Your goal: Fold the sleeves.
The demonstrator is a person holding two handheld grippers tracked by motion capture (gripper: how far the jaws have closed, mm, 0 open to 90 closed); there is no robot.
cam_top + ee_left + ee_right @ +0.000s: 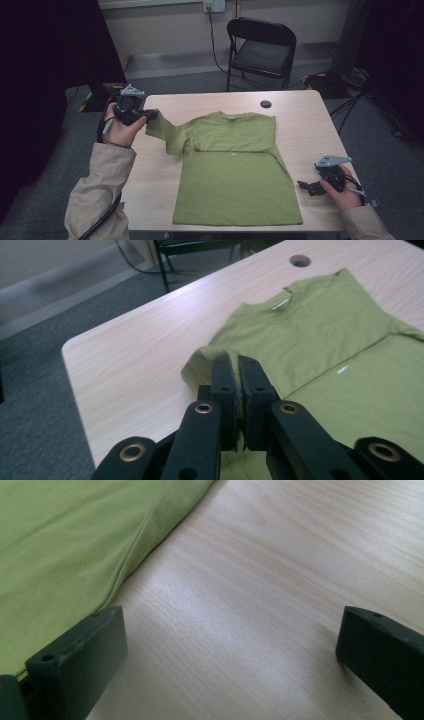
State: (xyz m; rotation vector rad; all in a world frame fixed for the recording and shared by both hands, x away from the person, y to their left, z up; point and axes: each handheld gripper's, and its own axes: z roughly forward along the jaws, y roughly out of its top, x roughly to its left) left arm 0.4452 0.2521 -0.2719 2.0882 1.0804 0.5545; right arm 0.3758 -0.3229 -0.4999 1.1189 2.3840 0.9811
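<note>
At the left, the left gripper (150,114) has its fingers (223,385) pinched on a sleeve of the green T-shirt (235,170), lifting it off the pale wooden counter (310,130). The shirt lies flat mid-counter, long axis running front to back, collar toward the black folding chair (261,50) on the grey carpet. At the right, the right gripper (306,186) rests just beside the shirt's edge, fingers (80,660) spread wide over bare wood.

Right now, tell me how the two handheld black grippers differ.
The left gripper is shut on the green cotton T-shirt's sleeve, lifted; the right gripper is open, holding nothing. Left is raised above the table's far-left corner; right sits low beside the shirt's hem side. Both have black jaws.
</note>
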